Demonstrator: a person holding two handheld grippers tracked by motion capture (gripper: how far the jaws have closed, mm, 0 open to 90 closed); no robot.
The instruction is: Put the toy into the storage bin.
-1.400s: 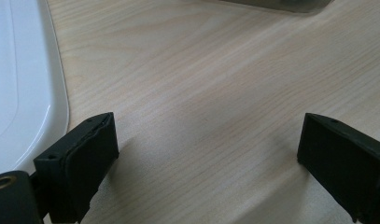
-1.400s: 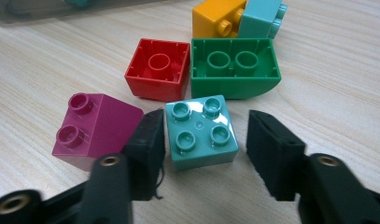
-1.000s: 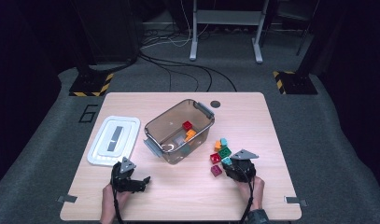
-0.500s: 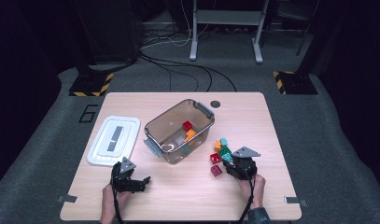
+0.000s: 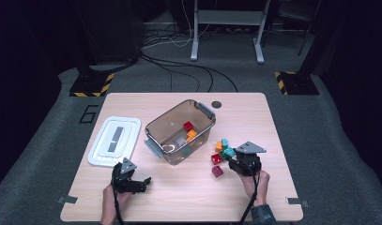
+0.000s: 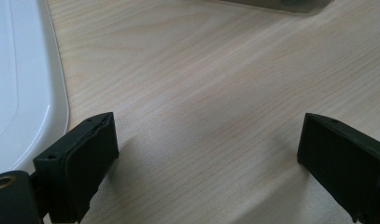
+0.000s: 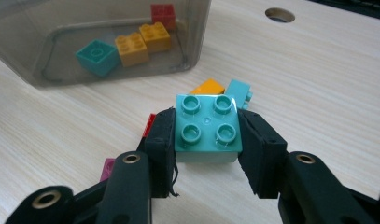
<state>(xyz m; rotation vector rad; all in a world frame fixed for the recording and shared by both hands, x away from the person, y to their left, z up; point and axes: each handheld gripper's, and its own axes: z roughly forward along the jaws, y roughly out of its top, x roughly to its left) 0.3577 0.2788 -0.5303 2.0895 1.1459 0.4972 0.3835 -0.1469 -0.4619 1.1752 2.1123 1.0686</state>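
A teal block [image 7: 206, 128] is clamped between the jaws of the right gripper [image 7: 206, 140], held a bit above the table [image 5: 179, 197], near the loose blocks [image 5: 220, 157] beside the clear bin [image 5: 202, 110]. The left gripper [image 6: 206, 154] is spread wide, nothing in it, next to the white lid [image 6: 19, 93].

One clear bin [image 5: 205, 123], one white lid [image 5: 114, 140], three bricks inside it, five outside.
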